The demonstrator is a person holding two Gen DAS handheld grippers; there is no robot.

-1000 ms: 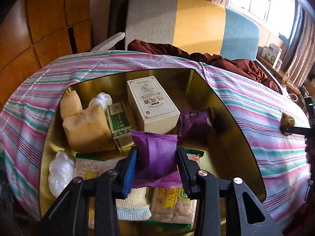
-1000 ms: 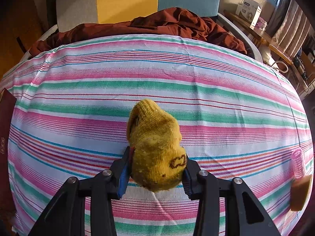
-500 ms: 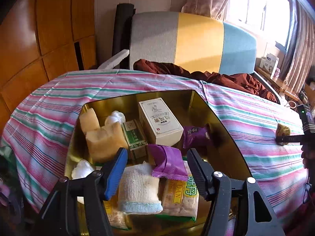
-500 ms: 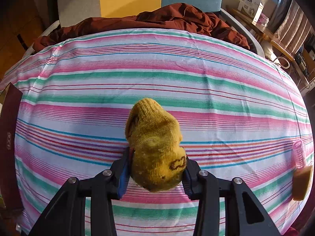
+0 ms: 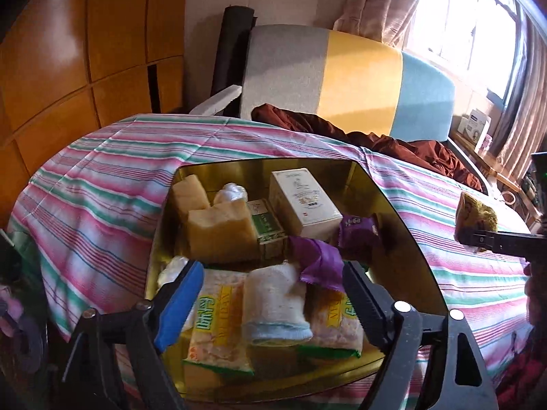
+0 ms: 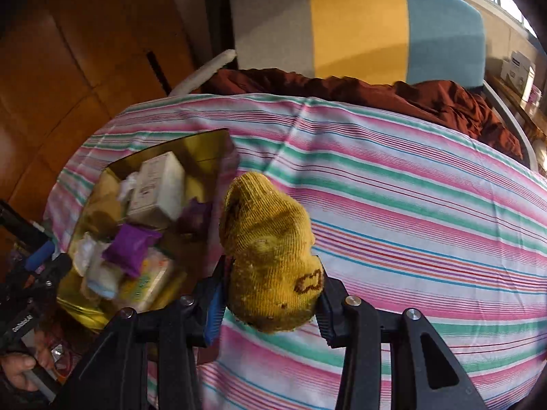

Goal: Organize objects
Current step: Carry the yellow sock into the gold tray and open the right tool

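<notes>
A gold tin box (image 5: 415,249) sits on the striped cloth and holds several snacks. A purple snack packet (image 5: 319,266) lies in it on a rolled white sock (image 5: 273,300), beside a white carton (image 5: 302,201). My left gripper (image 5: 270,294) is open and empty, raised above the box's near end. My right gripper (image 6: 270,294) is shut on a rolled yellow sock (image 6: 270,256), held above the cloth just right of the box (image 6: 205,143). The yellow sock also shows in the left wrist view (image 5: 475,218).
The striped cloth (image 6: 410,205) covers the table. A dark red blanket (image 6: 376,89) lies on a grey, yellow and blue chair (image 6: 359,24) behind it. Wooden panelling (image 5: 68,68) stands at left. Small boxes (image 5: 473,128) sit on the window ledge.
My left gripper opened, dropped the purple packet into the box and pulled back and up. My right gripper carried the yellow sock left toward the box.
</notes>
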